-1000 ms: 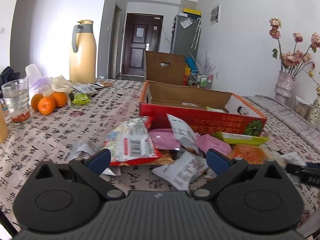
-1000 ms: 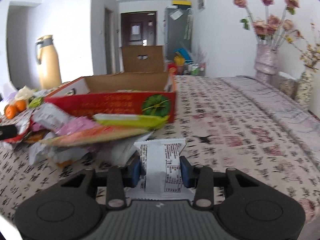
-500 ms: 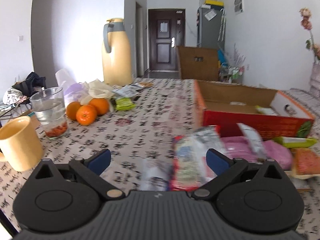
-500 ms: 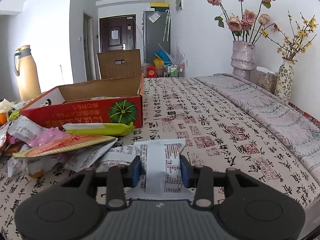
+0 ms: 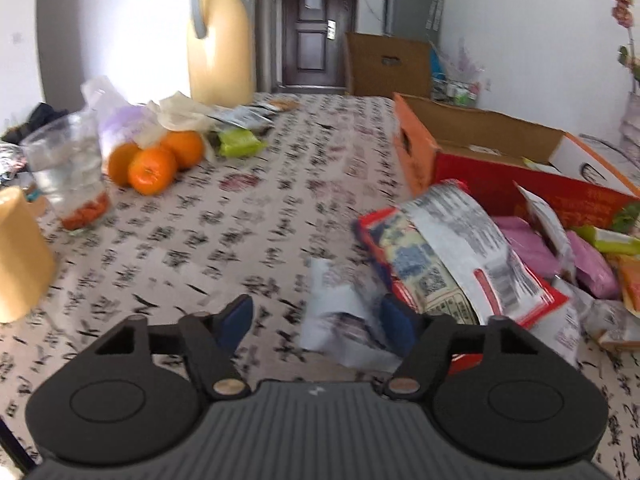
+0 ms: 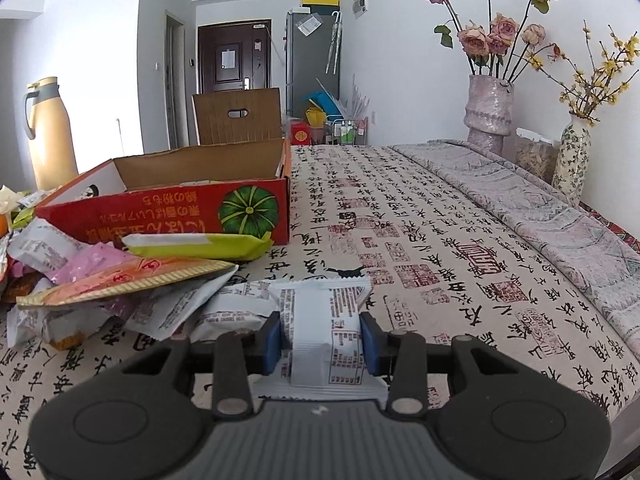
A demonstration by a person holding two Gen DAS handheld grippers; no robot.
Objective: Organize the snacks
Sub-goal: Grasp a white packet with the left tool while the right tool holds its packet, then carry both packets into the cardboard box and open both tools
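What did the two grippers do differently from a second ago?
The left gripper swung left off the snack pile, bringing the oranges and glass into view, and its jaws narrowed around a small white packet, not yet clamped. The right gripper rose a little, and more of the table and vases shows. It stays shut on its white packet. The red box and pile lie as before.

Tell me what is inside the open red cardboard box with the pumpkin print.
Inside the red cardboard box, only a few pale flat packets show on its floor, seen in both views. The near wall hides most of the floor, so anything else inside cannot be seen.
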